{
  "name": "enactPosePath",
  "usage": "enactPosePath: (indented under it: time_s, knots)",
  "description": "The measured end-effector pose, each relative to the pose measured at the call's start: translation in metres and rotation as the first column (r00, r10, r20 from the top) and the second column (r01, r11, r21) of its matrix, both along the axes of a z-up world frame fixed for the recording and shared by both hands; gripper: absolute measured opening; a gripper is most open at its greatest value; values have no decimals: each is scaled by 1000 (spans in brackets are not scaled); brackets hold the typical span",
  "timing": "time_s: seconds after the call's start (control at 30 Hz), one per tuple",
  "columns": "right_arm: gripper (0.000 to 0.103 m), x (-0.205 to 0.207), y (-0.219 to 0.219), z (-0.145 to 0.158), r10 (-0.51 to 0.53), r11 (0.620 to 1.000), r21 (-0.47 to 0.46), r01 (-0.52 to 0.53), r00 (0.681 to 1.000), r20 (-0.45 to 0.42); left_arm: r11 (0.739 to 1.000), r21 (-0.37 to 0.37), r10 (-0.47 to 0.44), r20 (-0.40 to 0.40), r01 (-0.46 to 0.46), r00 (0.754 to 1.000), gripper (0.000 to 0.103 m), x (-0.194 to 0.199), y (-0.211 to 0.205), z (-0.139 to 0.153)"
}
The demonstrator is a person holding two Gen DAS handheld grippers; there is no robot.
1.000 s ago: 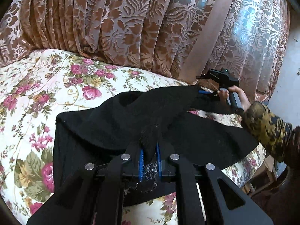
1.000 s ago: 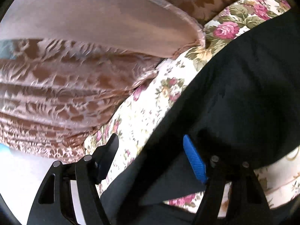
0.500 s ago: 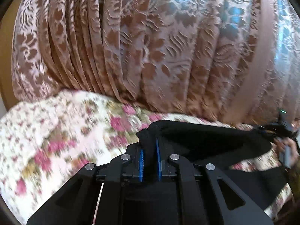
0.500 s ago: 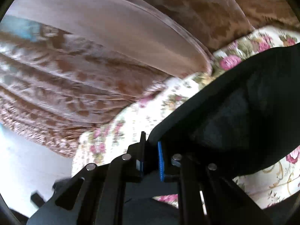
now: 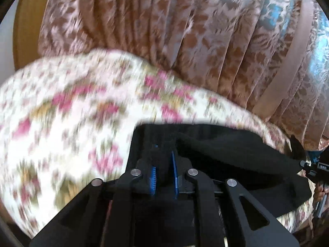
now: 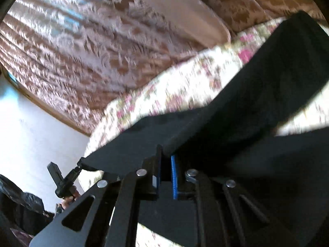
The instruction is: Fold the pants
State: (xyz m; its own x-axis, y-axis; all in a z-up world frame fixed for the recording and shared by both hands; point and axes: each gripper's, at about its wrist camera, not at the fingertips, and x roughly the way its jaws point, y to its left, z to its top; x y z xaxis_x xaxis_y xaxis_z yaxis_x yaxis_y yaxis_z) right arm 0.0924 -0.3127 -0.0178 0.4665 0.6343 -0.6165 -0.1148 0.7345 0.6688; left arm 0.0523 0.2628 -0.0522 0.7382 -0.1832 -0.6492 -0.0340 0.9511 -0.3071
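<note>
Pants lifted for the fold, one edge in each claw

Pants (image 5: pixel 236 156), black and limp, hang in a slack span above the flowered bed (image 5: pixel 61 123), their lower layer draped over its near edge toward the right corner. The left gripper (image 5: pixel 163 170) pinches a bunched wad of the cloth between its blue pads (image 5: pixel 174 173); its jaws have just eased slightly wider, yet fabric fills the gap and the pads press on it. The right gripper (image 6: pixel 165 177) has clamped down hard on a thin, flat edge, its pads (image 6: pixel 173 177) nearly meeting with the cloth between them. Each claw shows at the far side of the other's view, at opposite ends of the held edge, a hand (image 6: pixel 68 197) on the left handle. Patterned curtains (image 5: pixel 185 41) hang behind the bed's far edge.

By the look of it the cloth is soft and fairly light, with no stiffness: it sags between the grips and creases wherever it is gathered. Holding it at the two ends of one edge, as here, seems the sound way to keep it taut enough to lay over flat. A thin single layer could slip from the pads if tugged.
</note>
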Motion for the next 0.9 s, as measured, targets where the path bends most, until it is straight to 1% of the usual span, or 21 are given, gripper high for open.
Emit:
enactPosePath:
  time_s: [0.07, 0.1, 0.13, 0.17, 0.2, 0.27, 0.33, 0.4, 0.43, 0.47, 0.5, 0.57, 0.67, 0.73, 0.77, 0.8, 0.83, 0.87, 0.9]
  knots:
    - [7, -3, 5, -15, 2, 1000, -16, -3, 1000, -31, 999, -30, 27, -43, -28, 999, 20, -13, 5, -15]
    - [7, -3, 8, -20, -1, 1000, -30, -1, 999, -42, 998, -50, 35, -70, -39, 997, 26, -20, 7, -23]
    - [7, -4, 10, -28, -3, 999, -43, 0, 998, -57, 997, -62, 46, -86, -52, 995, 37, -24, 9, -25]
    - [7, -5, 10, -33, -2, 999, -46, -1, 998, -68, 994, -78, 64, -104, -73, 992, 43, -29, 12, -29]
    - [7, -5, 11, -37, -3, 998, -57, -1, 997, -74, 990, -110, 79, -117, -92, 990, 47, -37, 17, -31]
    - [7, -2, 14, -43, -2, 997, -76, -4, 997, -83, 975, -185, 101, -137, -126, 985, 47, -50, 27, -35]
    - [7, 0, 15, -45, -2, 996, -88, -6, 996, -84, 952, -274, 101, -147, -139, 984, 47, -62, 34, -35]
    - [7, 1, 14, -48, -1, 996, -91, -6, 996, -84, 894, -428, 81, -138, -133, 987, 47, -74, 38, -37]
    - [7, 1, 14, -48, -1, 996, -89, -7, 996, -85, 872, -472, 75, -134, -130, 988, 51, -76, 37, -37]
    - [7, 0, 13, -49, -1, 996, -87, -7, 996, -85, 852, -506, 74, -133, -132, 988, 60, -75, 37, -39]
    - [6, 2, 13, -50, -2, 996, -84, -6, 996, -86, 833, -537, 75, -134, -136, 988, 66, -73, 36, -40]
    - [7, 0, 12, -50, 0, 997, -82, -7, 996, -84, 796, -589, 75, -137, -142, 988, 66, -64, 32, -41]
    - [6, -3, 10, -49, 1, 997, -81, -8, 997, -79, 784, -599, 91, -146, -161, 985, 66, -46, 25, -39]
    - [6, -4, 8, -49, 0, 997, -74, -6, 997, -80, 781, -594, 106, -177, -192, 979, 66, -35, 25, -39]
    - [6, -4, 8, -48, 0, 997, -74, -6, 997, -78, 792, -575, 117, -191, -207, 975, 66, -28, 23, -38]
    - [6, -4, 8, -48, 1, 997, -74, -7, 997, -76, 800, -560, 124, -198, -216, 972, 63, -25, 23, -37]
    - [6, -4, 8, -46, 2, 997, -73, -7, 997, -73, 812, -539, 128, -207, -222, 970, 46, -20, 22, -36]
    - [6, -3, 8, -44, 1, 998, -70, -6, 997, -71, 828, -516, 126, -210, -220, 969, 36, -16, 21, -34]
    - [6, -3, 7, -41, 1, 998, -67, -6, 998, -66, 844, -488, 131, -214, -222, 968, 20, -13, 20, -32]
